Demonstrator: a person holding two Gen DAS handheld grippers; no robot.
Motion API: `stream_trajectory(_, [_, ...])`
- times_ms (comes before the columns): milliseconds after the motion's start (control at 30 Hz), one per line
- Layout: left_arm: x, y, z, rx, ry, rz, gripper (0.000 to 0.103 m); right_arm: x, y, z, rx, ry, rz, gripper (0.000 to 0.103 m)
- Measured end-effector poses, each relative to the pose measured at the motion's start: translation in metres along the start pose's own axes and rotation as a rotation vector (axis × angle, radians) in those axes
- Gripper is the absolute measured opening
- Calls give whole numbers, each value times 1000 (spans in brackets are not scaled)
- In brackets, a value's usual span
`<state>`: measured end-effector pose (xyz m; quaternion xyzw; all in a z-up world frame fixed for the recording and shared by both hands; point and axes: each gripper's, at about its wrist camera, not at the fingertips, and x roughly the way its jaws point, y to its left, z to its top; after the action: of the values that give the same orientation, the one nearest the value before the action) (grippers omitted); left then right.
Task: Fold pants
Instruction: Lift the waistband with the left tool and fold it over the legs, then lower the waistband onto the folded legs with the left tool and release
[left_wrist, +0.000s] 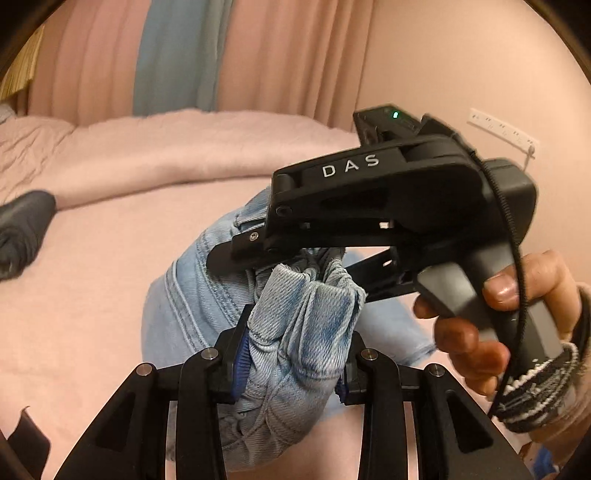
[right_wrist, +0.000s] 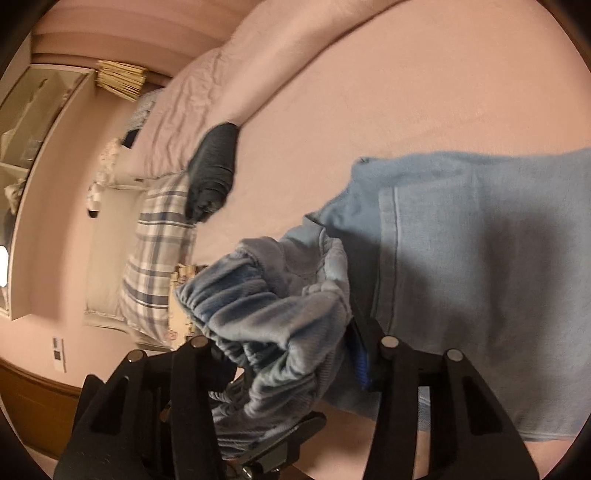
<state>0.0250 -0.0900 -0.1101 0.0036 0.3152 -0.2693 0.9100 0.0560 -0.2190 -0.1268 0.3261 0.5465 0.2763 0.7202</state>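
Light-blue denim pants with a gathered elastic waistband (left_wrist: 295, 332), held bunched at the waistband above a pink bed sheet (left_wrist: 92, 277); in the right wrist view the pants (right_wrist: 480, 277) spread from the lower centre of the frame toward the right edge, partly lying on the sheet. The long axis appears to run from the gripped waistband, lower centre, out to the right of that frame, with the leg ends beyond the edge and not visible. Left gripper (left_wrist: 291, 362): jaws closed narrowly on a thick wad of waistband cloth. Right gripper (right_wrist: 291, 365), seen at centre right of the left wrist view as a black tool held by a hand (left_wrist: 491, 325): jaws clamped on a neighbouring part of the same waistband. Both grips sit close together, so the waistband is crumpled, not stretched flat; a fold begun from here would likely trap creases or go askew. Thick bunched cloth may also slip from the jaws if pulled sideways. A dark grey rolled garment (right_wrist: 214, 170) lies at upper left, well apart, beside a plaid pillow (right_wrist: 159, 251).
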Motion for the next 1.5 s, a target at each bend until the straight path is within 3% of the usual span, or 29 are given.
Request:
stream_trajectory(167, [7,-16,9,12,-3,-21,34,-20,5,6,-8,-26,58,48])
stream_trajectory(433, [34,-50,12,35,37,-79,35,-49,-49,12,83,-35,146,48])
stream_trajectory(733, [82,-89,14,100,128,-96,39,-77,-109,12,181,-55,148,48])
stream_trajectory(933, [117,-117,6,213,195,-50,42,-84,-139,10,206,-72,111,49])
stream_trajectory(1000, [118,-123,3,245,191,-44,46,-85,-144,9,204,-65,83,52])
stream_trajectory(1100, [118,-126,-2,280,196,-75,63,-92,-153,5,243,-70,108,58])
stream_trajectory(1267, [116,-138,-5,308,198,-54,65,-114,-147,4,238,-133,82,75])
stream_trajectory(1333, [109,-141,-8,274,193,-77,65,-121,-137,7,206,-158,51,71])
stream_trajectory(1367, [105,-139,-7,234,187,-102,65,-120,-133,9,188,-154,17,57])
stream_trajectory(1400, [100,-136,-9,209,180,-115,65,-118,-129,10,166,-143,-20,53])
stream_trajectory(1500, [90,-128,-10,137,156,-184,65,-116,-127,15,130,-146,-38,48])
